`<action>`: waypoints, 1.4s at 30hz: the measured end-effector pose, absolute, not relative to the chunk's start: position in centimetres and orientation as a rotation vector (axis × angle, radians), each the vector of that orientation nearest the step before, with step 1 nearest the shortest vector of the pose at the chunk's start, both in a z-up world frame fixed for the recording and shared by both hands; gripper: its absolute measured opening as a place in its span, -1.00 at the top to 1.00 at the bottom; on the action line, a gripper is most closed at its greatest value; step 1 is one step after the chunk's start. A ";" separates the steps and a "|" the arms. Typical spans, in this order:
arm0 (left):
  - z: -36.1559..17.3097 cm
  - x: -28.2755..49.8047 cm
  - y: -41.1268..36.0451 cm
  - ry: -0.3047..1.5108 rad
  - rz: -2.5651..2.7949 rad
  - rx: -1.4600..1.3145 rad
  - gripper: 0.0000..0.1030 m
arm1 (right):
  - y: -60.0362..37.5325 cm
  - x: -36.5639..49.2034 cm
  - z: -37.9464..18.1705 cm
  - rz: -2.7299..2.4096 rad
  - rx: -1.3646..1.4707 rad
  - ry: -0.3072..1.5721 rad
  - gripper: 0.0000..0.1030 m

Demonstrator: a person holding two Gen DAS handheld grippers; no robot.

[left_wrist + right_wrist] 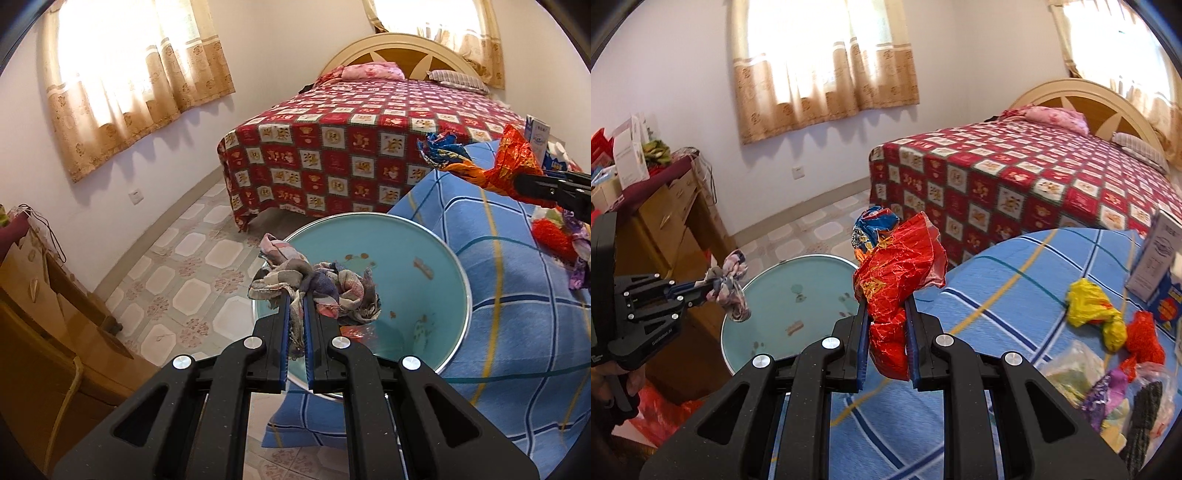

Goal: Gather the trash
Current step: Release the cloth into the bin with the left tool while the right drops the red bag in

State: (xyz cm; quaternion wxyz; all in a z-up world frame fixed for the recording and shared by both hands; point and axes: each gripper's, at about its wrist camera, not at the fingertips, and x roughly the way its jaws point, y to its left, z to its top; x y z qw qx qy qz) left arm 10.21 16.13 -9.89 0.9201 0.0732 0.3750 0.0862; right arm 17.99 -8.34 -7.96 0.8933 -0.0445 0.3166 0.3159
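A knotted plaid cloth scrap (332, 286) hangs above the open mouth of a round pale-blue bin (406, 240) with a metal rim, and my left gripper (297, 295) is shut on it. At the right edge of the left wrist view, my right gripper (517, 184) holds a crumpled red and blue snack wrapper (509, 162) over the table. In the right wrist view, the right gripper (886, 295) is shut on that wrapper (901, 266), just right of the bin (783, 295). The left gripper (705, 286) with the cloth scrap (729, 284) is over the bin's left rim.
A table under a blue checked cloth (1015, 277) carries a yellow bag (1089, 306), a red net (1145, 339), a carton (1160, 266) and purple and clear wrappers (1108, 391). A bed (1015, 184) stands behind. A wooden dresser (665, 229) is on the left, with tiled floor between.
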 end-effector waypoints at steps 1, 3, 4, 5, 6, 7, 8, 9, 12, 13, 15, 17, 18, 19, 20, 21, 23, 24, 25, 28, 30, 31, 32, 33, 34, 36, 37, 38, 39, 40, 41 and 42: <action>-9.9 10.2 16.3 0.771 0.179 0.149 0.87 | -8.1 18.0 -8.0 0.660 -0.095 0.659 0.65; -9.9 10.2 16.6 0.772 0.186 0.150 0.87 | -7.5 17.9 -8.2 0.670 -0.105 0.664 0.65; -9.9 10.2 16.7 0.773 0.190 0.150 0.87 | -7.3 17.9 -8.4 0.676 -0.109 0.666 0.65; -9.9 10.2 16.7 0.774 0.191 0.150 0.87 | -7.1 18.0 -8.4 0.679 -0.111 0.667 0.65; -9.9 10.3 16.8 0.774 0.194 0.150 0.87 | -7.0 18.1 -8.6 0.686 -0.115 0.670 0.65; -10.0 10.3 16.8 0.776 0.197 0.152 0.87 | -6.9 18.0 -8.7 0.689 -0.117 0.671 0.65; -10.0 10.3 16.9 0.777 0.199 0.152 0.87 | -6.8 18.0 -8.7 0.691 -0.118 0.672 0.65; -10.0 10.3 16.9 0.778 0.200 0.152 0.87 | -6.6 18.0 -8.9 0.697 -0.121 0.675 0.65; -10.1 10.3 16.8 0.784 0.199 0.154 0.87 | -6.3 17.9 -9.1 0.703 -0.126 0.679 0.65; -10.2 10.3 16.8 0.784 0.199 0.154 0.87 | -6.2 17.9 -9.1 0.703 -0.127 0.680 0.65; -10.2 10.3 16.7 0.785 0.195 0.155 0.87 | -6.2 17.9 -9.1 0.704 -0.128 0.682 0.65; -10.3 10.4 16.7 0.786 0.191 0.157 0.87 | -6.1 17.8 -9.1 0.705 -0.129 0.682 0.65; -10.3 10.4 16.6 0.787 0.190 0.156 0.87 | -6.1 17.8 -9.1 0.706 -0.131 0.682 0.65; -10.3 10.4 16.6 0.788 0.189 0.157 0.87 | -6.1 17.8 -9.1 0.707 -0.130 0.681 0.65; -10.3 10.4 16.5 0.788 0.188 0.157 0.87 | -6.1 17.8 -9.2 0.709 -0.131 0.681 0.65; -10.3 10.4 16.5 0.788 0.187 0.157 0.87 | -6.0 17.7 -9.2 0.710 -0.132 0.681 0.65; -10.3 10.4 16.5 0.786 0.185 0.156 0.87 | -6.0 17.9 -9.3 0.713 -0.134 0.683 0.65; -10.3 10.4 16.5 0.786 0.184 0.155 0.87 | -6.0 17.8 -9.2 0.713 -0.133 0.684 0.65; -10.3 10.4 16.5 0.786 0.183 0.154 0.87 | -5.9 17.8 -9.2 0.714 -0.135 0.684 0.65; -10.3 10.4 16.5 0.786 0.182 0.153 0.87 | -5.8 17.7 -9.3 0.719 -0.138 0.685 0.65; -10.3 10.4 16.5 0.787 0.182 0.154 0.87 | -5.8 17.7 -9.4 0.723 -0.140 0.686 0.65; -10.3 10.4 16.5 0.787 0.183 0.154 0.87 | -5.7 17.7 -9.4 0.724 -0.140 0.687 0.65; -10.3 10.4 16.3 0.788 0.179 0.153 0.87 | -5.7 17.7 -9.5 0.726 -0.141 0.689 0.65; -10.3 10.5 16.2 0.789 0.175 0.151 0.87 | -5.6 17.7 -9.5 0.727 -0.143 0.690 0.65; -10.4 10.5 16.0 0.790 0.169 0.150 0.86 | -5.5 17.6 -9.5 0.731 -0.144 0.692 0.65; -10.5 10.5 15.7 0.790 0.159 0.144 0.75 | -5.1 17.6 -9.7 0.751 -0.156 0.707 0.64; -10.5 10.5 15.6 0.791 0.153 0.140 0.67 | -5.0 17.6 -9.8 0.754 -0.164 0.713 0.59; -10.6 10.4 15.3 0.793 0.144 0.137 0.59 | -4.7 17.5 -10.0 0.753 -0.174 0.712 0.43; -10.6 10.4 15.1 0.793 0.139 0.139 0.51 | -4.7 17.5 -10.0 0.753 -0.175 0.711 0.29; -10.6 10.3 15.0 0.789 0.140 0.141 0.30 | -4.6 17.5 -10.2 0.758 -0.172 0.716 0.09; -10.5 10.2 14.8 0.782 0.140 0.143 0.18 | -4.6 17.5 -10.4 0.761 -0.169 0.724 0.08; -10.5 10.2 14.7 0.779 0.139 0.142 0.14 | -4.5 17.5 -10.5 0.759 -0.170 0.725 0.06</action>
